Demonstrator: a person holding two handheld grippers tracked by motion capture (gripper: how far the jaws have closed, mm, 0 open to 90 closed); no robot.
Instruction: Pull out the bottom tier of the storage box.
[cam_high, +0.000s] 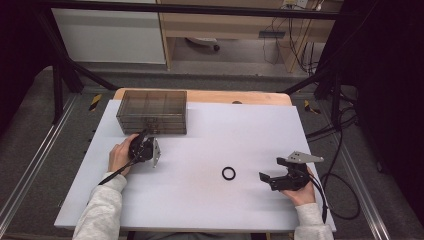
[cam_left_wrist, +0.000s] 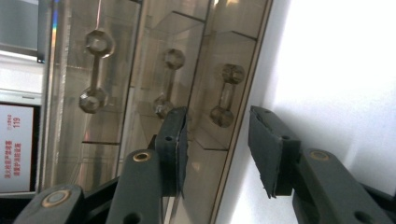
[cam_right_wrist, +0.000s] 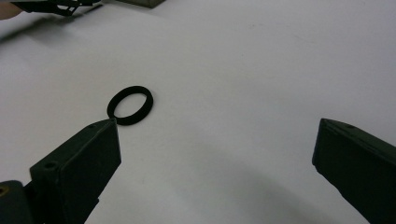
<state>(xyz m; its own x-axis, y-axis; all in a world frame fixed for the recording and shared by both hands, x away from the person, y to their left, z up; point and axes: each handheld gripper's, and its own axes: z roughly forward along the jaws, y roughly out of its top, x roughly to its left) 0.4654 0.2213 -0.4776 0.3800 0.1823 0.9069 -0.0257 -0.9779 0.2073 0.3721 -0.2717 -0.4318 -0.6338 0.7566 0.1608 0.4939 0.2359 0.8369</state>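
While left gripper (cam_left_wrist: 217, 128) fingers straddle drawer handle (cam_left_wrist: 225, 95) (no contact), right gripper (cam_right_wrist: 215, 172) gapes empty near ring (cam_right_wrist: 130, 105).

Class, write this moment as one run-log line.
left gripper: open, jaws either side of bottom drawer handle | right gripper: open, empty, facing black ring | drawer box: closed

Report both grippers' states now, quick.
Left gripper: open, jaws either side of the lowest handle of the drawer box, not pressing it.
Right gripper: open wide, empty, near the black ring.
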